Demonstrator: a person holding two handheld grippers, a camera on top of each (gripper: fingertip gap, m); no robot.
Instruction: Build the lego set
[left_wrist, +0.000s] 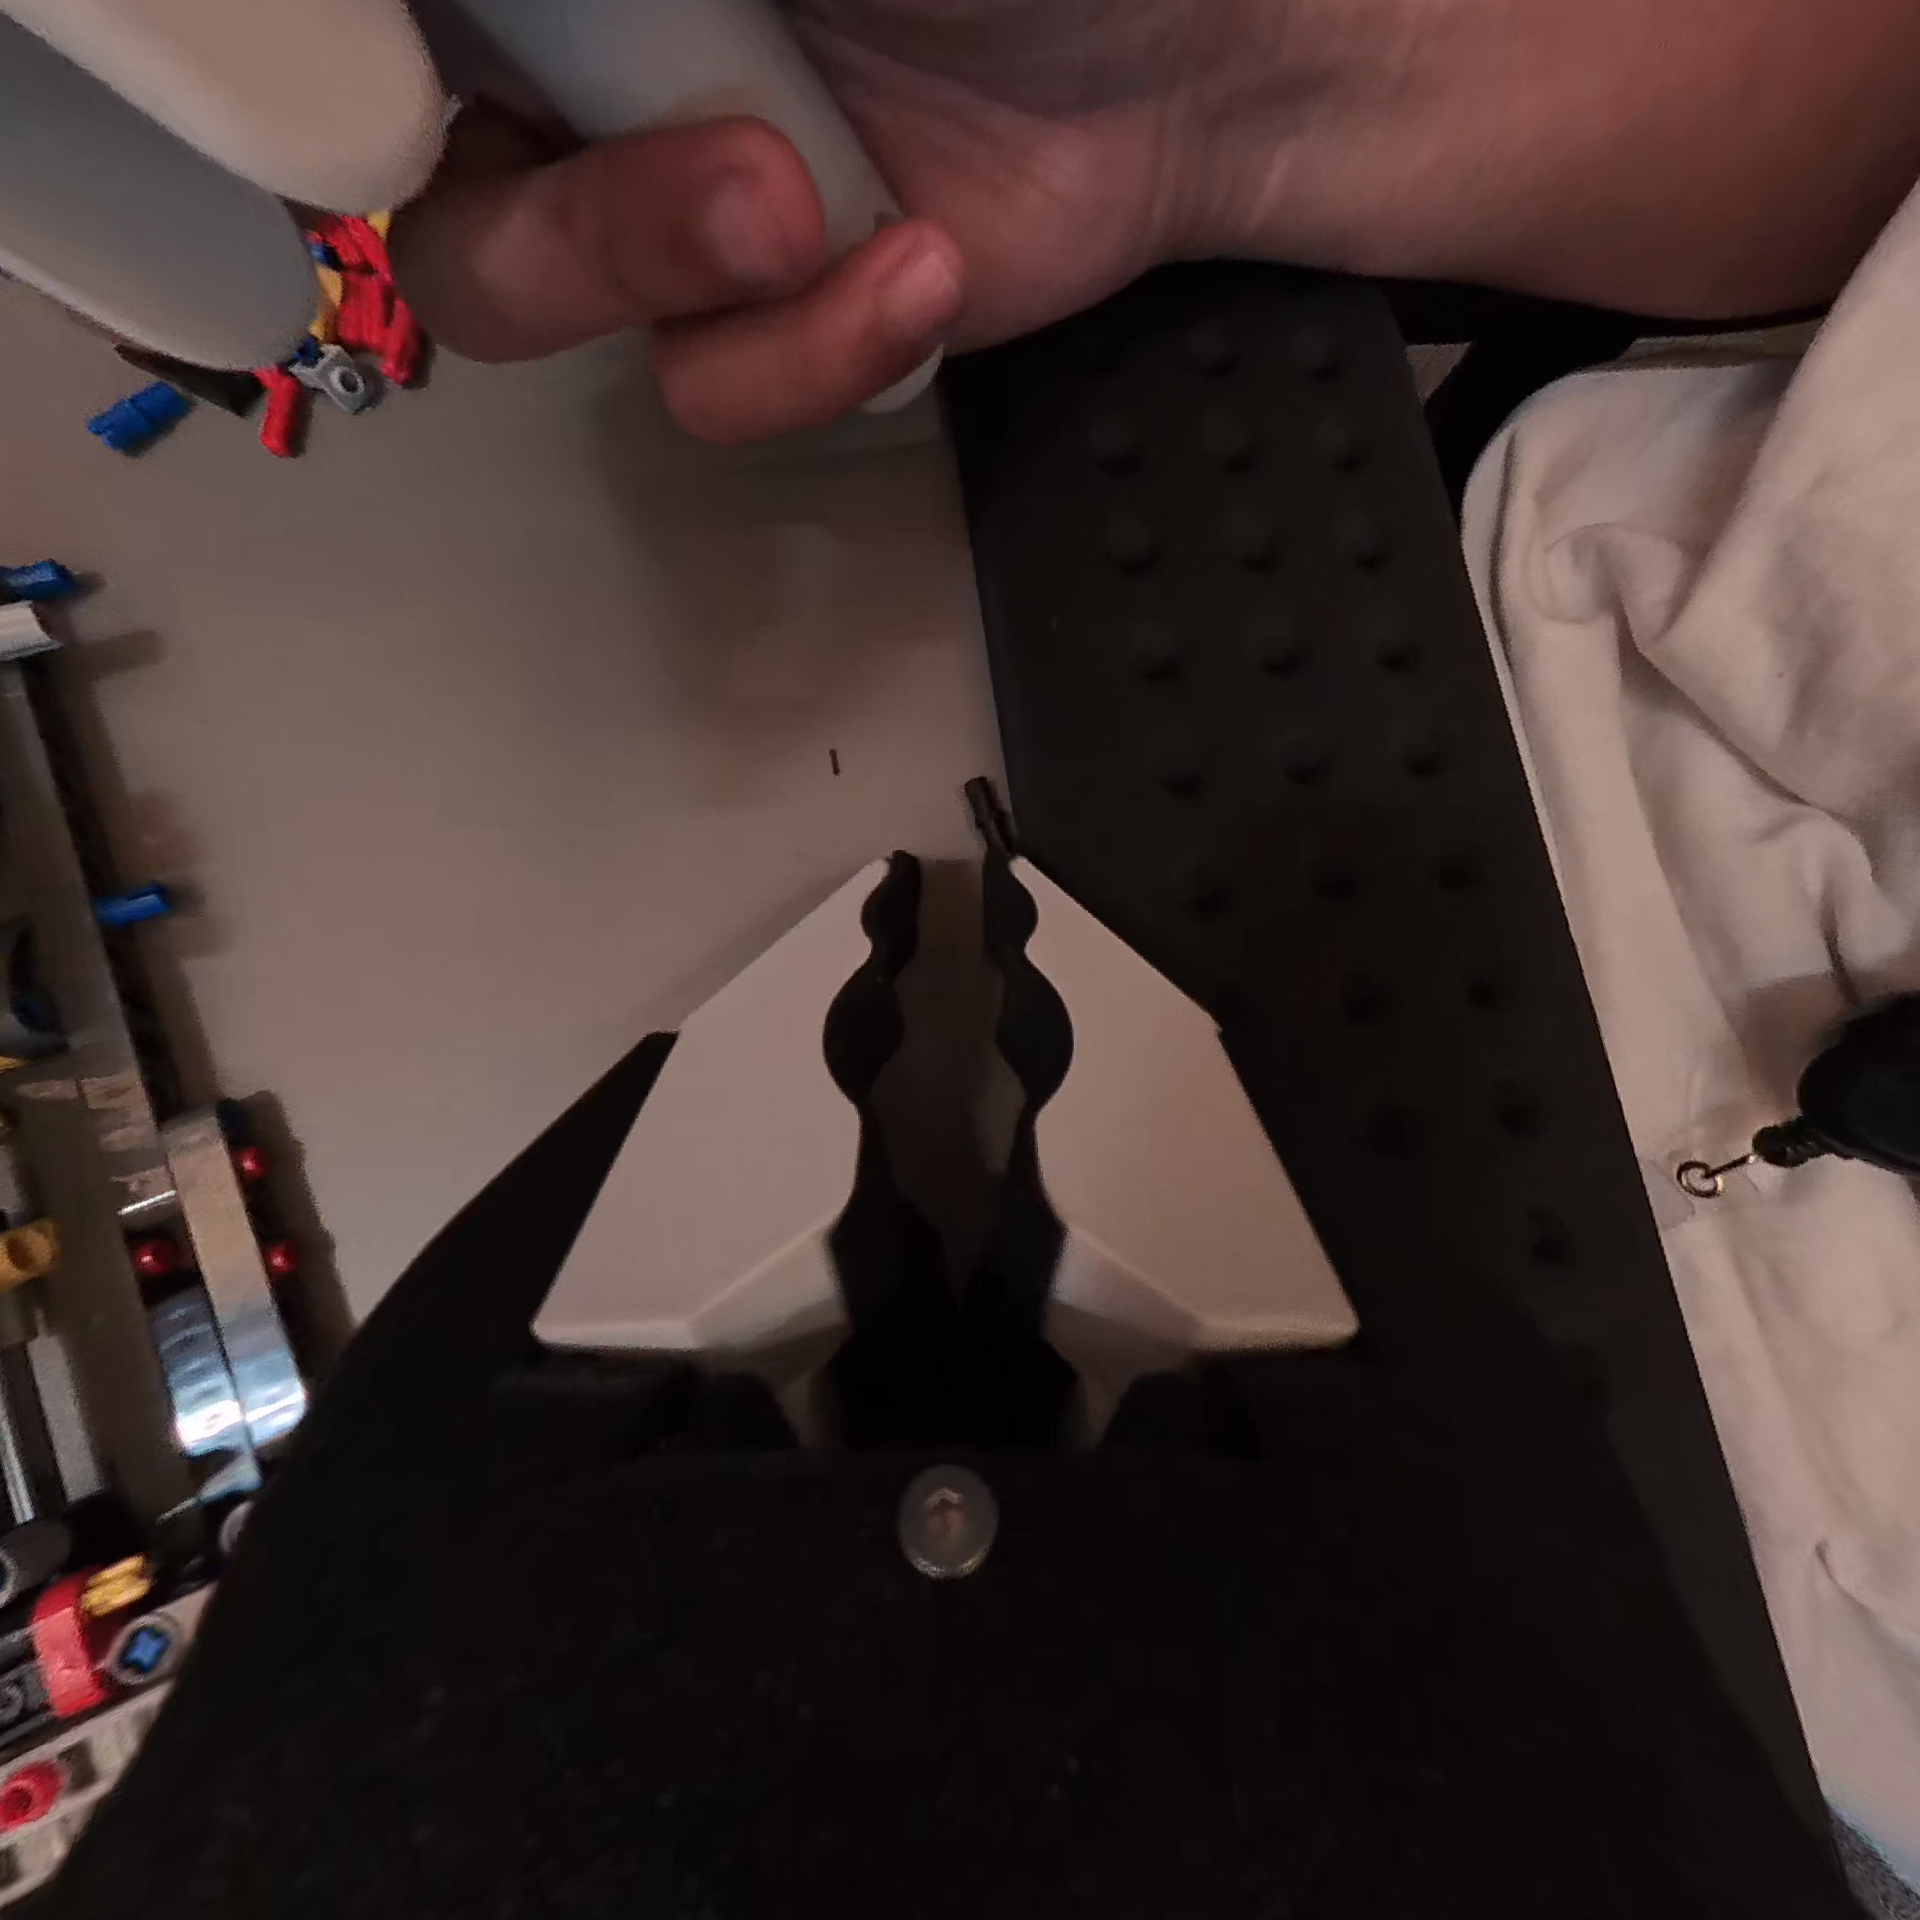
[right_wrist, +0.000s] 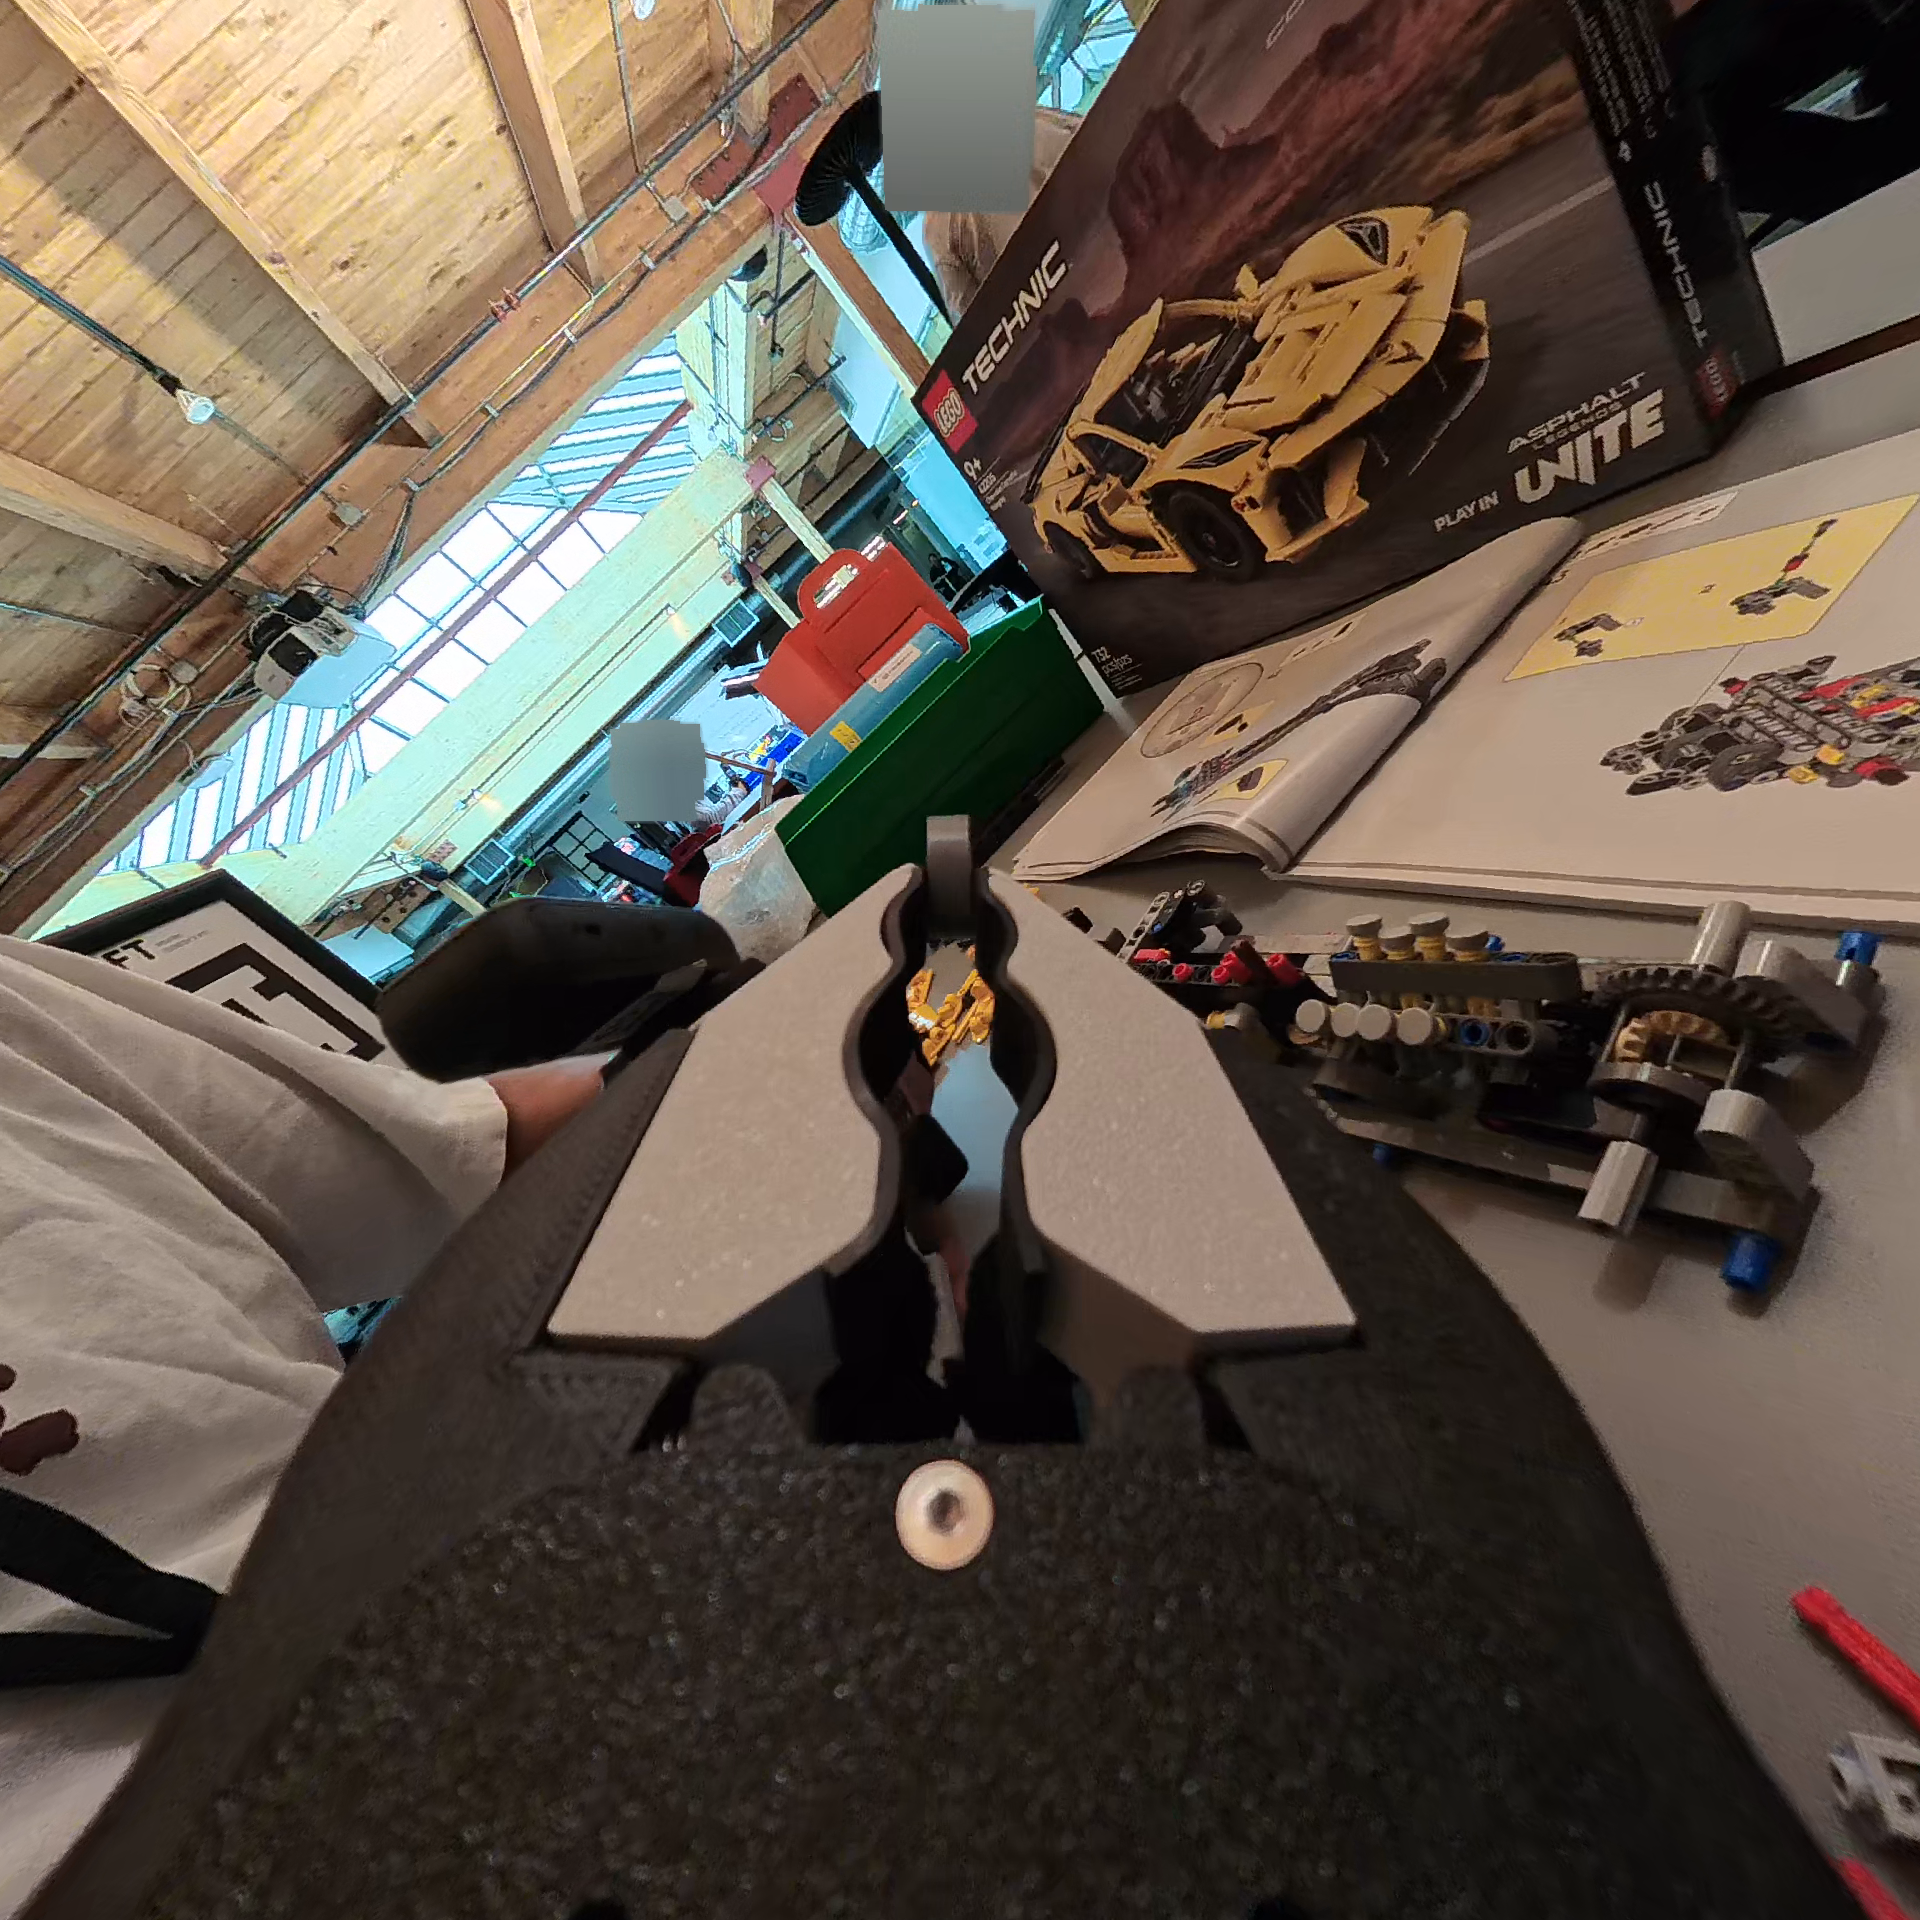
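In the right wrist view my right gripper (right_wrist: 948, 883) is shut on a small grey lego piece (right_wrist: 948, 847) that sticks up from between the tips. A part-built grey chassis (right_wrist: 1558, 1049) with gears and yellow and blue pins lies on the table to its right. In the left wrist view my left gripper (left_wrist: 951, 862) hangs low over the white table (left_wrist: 520, 727), jaws a narrow gap apart with nothing between them. A tiny black pin (left_wrist: 985, 808) lies just beyond its right fingertip. A hand (left_wrist: 831, 239) holds the other gripper's pale body (left_wrist: 156, 156) at the top.
An open instruction booklet (right_wrist: 1455, 727) and the set's box (right_wrist: 1351, 343) stand behind the chassis. Loose pieces: yellow ones (right_wrist: 951, 1008), a red axle (right_wrist: 1860, 1662), and red, blue and grey ones (left_wrist: 332, 353). A black studded strip (left_wrist: 1247, 675) and white cloth (left_wrist: 1714, 623) lie to the right. Tip to tip, the grippers are about 15 cm apart. From either gripper's tips it is about 15 cm to the red axle (right_wrist: 1860, 1662). The left camera catches it too, in the left wrist view (left_wrist: 278, 418).
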